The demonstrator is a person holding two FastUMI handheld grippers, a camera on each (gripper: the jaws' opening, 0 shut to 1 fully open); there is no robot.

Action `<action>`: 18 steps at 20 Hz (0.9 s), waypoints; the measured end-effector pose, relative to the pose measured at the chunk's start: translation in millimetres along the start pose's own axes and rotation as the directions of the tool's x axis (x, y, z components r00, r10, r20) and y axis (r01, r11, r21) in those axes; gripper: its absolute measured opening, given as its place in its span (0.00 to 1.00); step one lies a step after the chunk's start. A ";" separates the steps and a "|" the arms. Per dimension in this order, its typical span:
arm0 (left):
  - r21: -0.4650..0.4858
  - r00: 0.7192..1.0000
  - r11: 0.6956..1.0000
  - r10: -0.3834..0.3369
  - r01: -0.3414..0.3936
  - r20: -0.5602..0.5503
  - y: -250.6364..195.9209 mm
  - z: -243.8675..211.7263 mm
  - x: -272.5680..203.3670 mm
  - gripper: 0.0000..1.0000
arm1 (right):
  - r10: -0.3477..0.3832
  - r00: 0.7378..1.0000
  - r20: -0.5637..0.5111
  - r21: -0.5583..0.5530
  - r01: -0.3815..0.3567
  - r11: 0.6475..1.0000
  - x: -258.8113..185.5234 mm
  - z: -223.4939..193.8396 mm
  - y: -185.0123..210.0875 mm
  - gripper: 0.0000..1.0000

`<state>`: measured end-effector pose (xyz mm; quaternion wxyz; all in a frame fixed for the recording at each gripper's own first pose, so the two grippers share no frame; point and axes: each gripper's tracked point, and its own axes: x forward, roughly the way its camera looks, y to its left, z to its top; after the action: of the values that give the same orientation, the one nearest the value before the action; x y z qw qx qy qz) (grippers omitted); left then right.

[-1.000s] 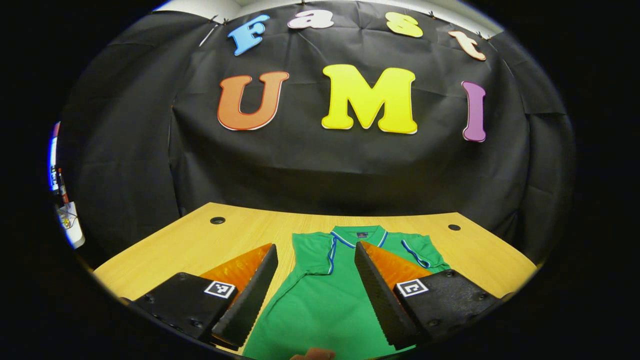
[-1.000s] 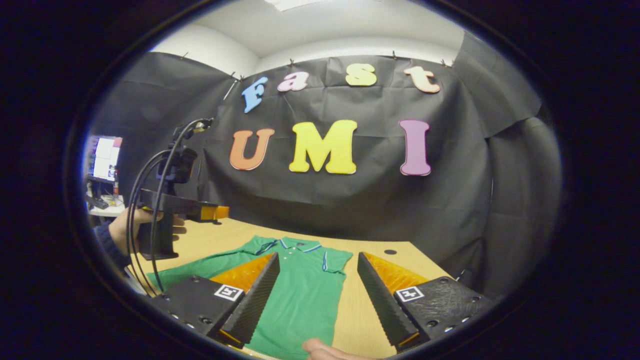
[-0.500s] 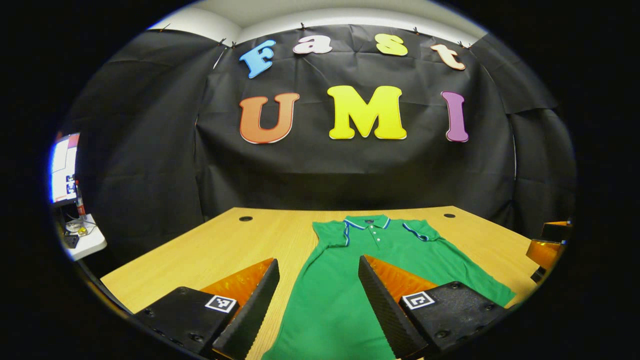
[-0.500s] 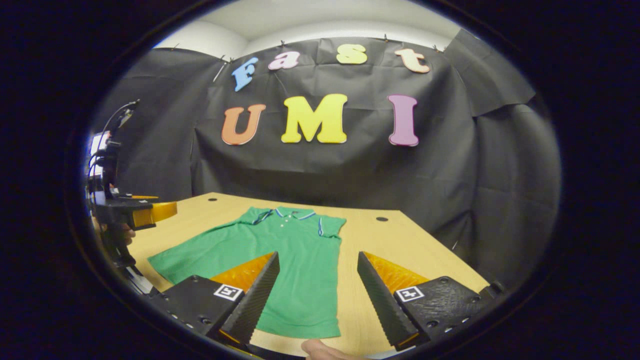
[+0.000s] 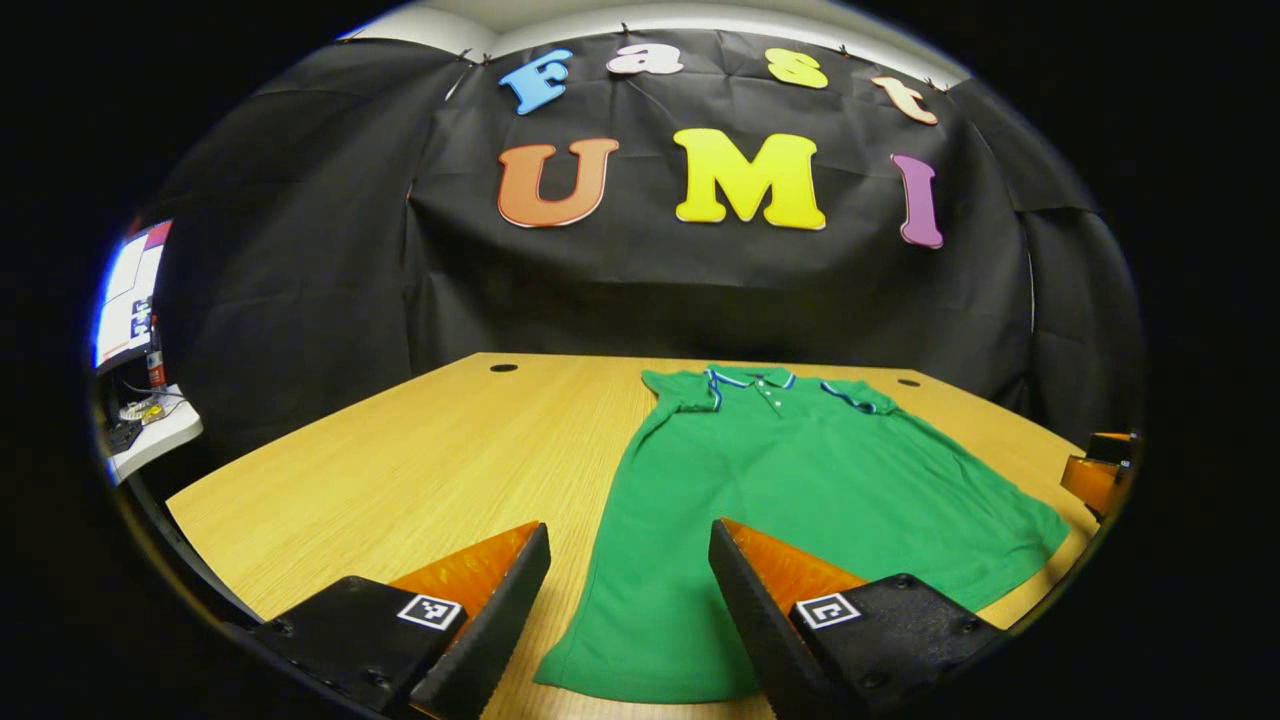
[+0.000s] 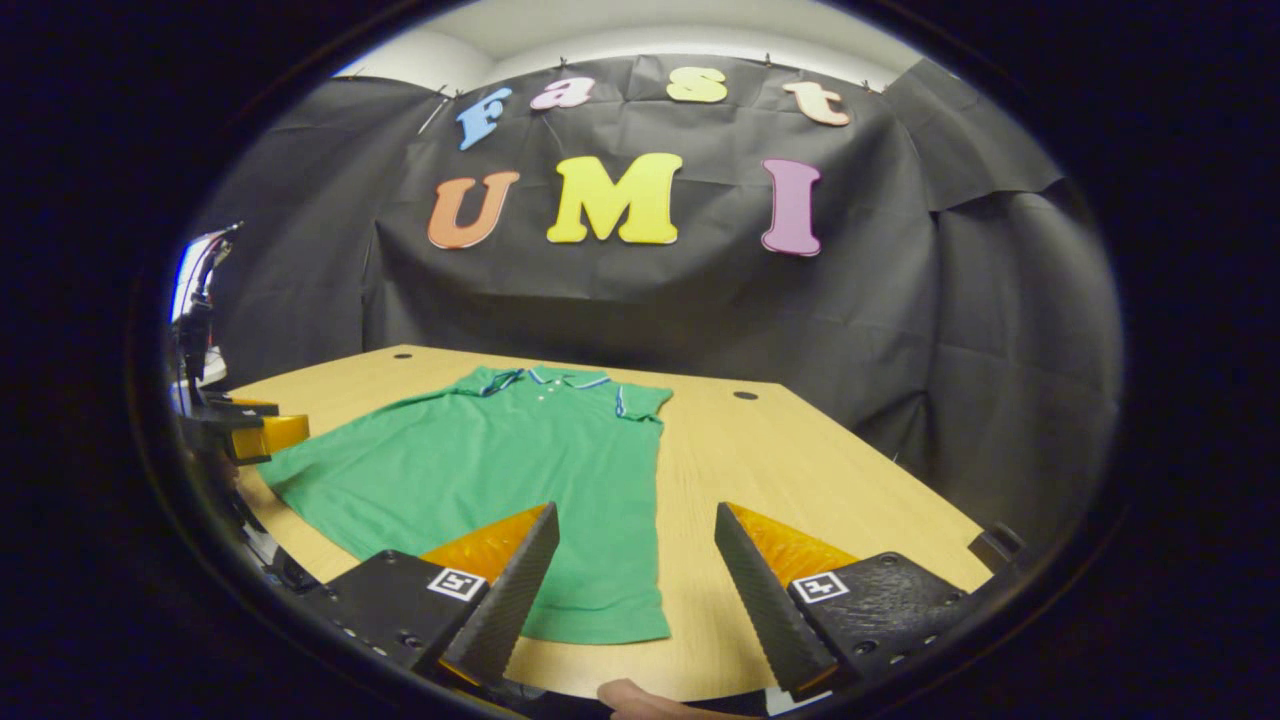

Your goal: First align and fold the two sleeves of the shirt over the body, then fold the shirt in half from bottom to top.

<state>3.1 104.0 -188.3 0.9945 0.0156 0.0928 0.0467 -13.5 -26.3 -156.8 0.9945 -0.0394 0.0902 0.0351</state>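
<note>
Grippers first: left gripper (image 5: 628, 600) has fingers spread wide, nothing between them, hovering over the near-left hem corner of the shirt (image 5: 790, 480). Right gripper (image 6: 630, 580) is likewise spread and empty, above the near-right hem corner, w/ a bit of the person's hand (image 6: 640, 697) at the bottom edge of the right gripper view. Neither touches fabric as far as I can tell.

Shirt is a green polo w/ striped collar (image 5: 752, 378), lying flat on the wooden table (image 5: 400, 460), collar toward the booth wall, hem toward the person. Both short sleeves look tucked in over the body, so side edges run fairly straight from shoulder to hem – sleeve step seems done, tho exact alignment is hard to judge at this range. Body is at full length, so the bottom-to-top half fold isn't done.

Left to do, prob.: drop each gripper onto its hem corner, pinch, lift and carry hem up to collar.
</note>
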 end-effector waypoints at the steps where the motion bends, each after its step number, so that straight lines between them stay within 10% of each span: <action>1: 0.006 1.000 1.000 -0.004 0.004 -0.005 -1.0 -2.2 0.1 1.00 | -0.001 1.000 -0.015 0.006 0.001 1.000 1.4 -4.7 0.2 0.95; 14: 0.004 0.998 1.000 -0.017 0.017 -0.067 -1.8 -28.0 0.8 1.00 | 0.056 0.979 -0.196 0.139 -0.029 0.990 -2.0 -58.9 19.1 0.96; 17: 0.005 0.998 1.000 -0.018 0.019 -0.058 -1.8 -27.5 3.5 0.71 | 0.074 0.977 -0.199 0.145 -0.046 0.988 0.1 -58.9 25.3 0.88; 18: 0.009 0.998 1.000 -0.022 0.022 -0.062 -3.2 -27.5 3.5 0.64 | 0.092 0.975 -0.203 0.160 -0.059 0.985 0.9 -59.1 29.0 0.67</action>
<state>1.7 101.8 -216.1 0.9915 0.0178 0.1242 0.0357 -25.3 -2.4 -217.0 0.9775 0.0370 0.1985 0.0617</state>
